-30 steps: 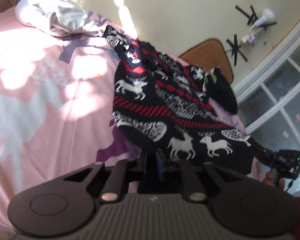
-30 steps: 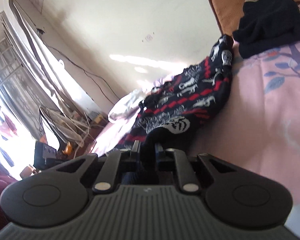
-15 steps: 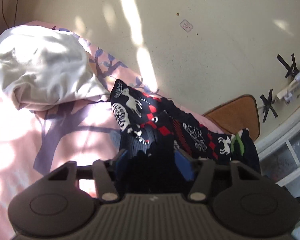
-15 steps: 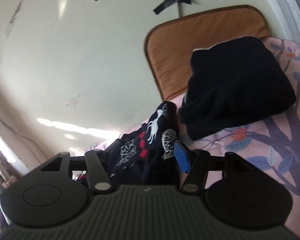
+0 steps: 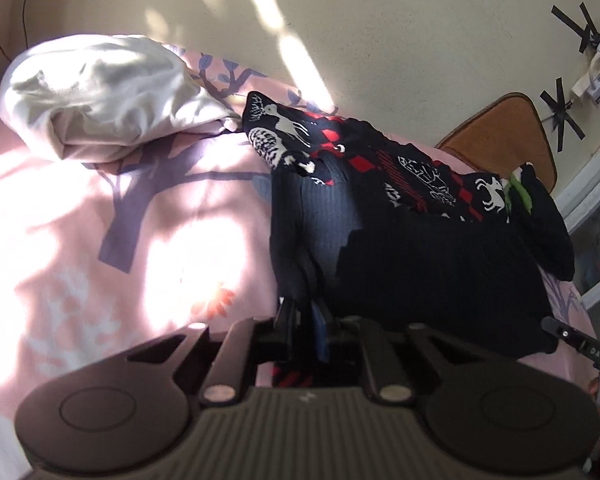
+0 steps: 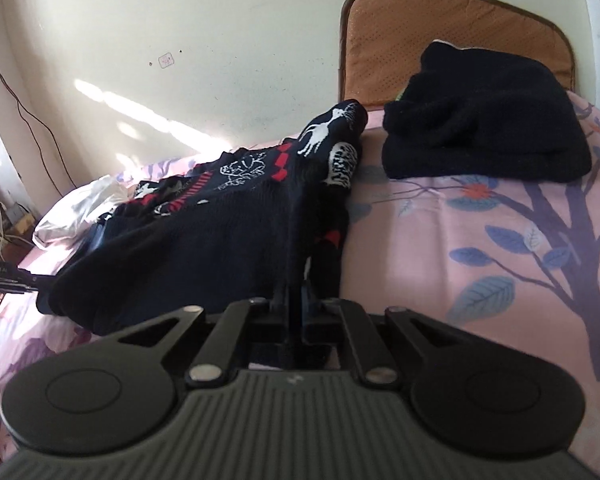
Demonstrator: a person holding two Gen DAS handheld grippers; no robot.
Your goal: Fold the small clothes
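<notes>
A black knit sweater (image 5: pixel 420 248) with red and white reindeer pattern lies folded over on the pink bedspread (image 5: pixel 100 240), its plain dark inside up. My left gripper (image 5: pixel 304 316) is shut on the sweater's near left edge. In the right wrist view the same sweater (image 6: pixel 204 240) stretches to the left. My right gripper (image 6: pixel 298 292) is shut on its near right edge. The other gripper's tip shows at the frame edge in each view.
A white crumpled garment (image 5: pixel 100 96) lies at the far left of the bed. A folded black garment (image 6: pixel 484 120) sits by a brown cushion (image 6: pixel 440 36) against the cream wall. A window frame (image 5: pixel 596 200) is at the right.
Both grippers carried the sweater's hem toward the wall, folding it over, and have come back low. The patterned front is now mostly covered by the plain dark side.
</notes>
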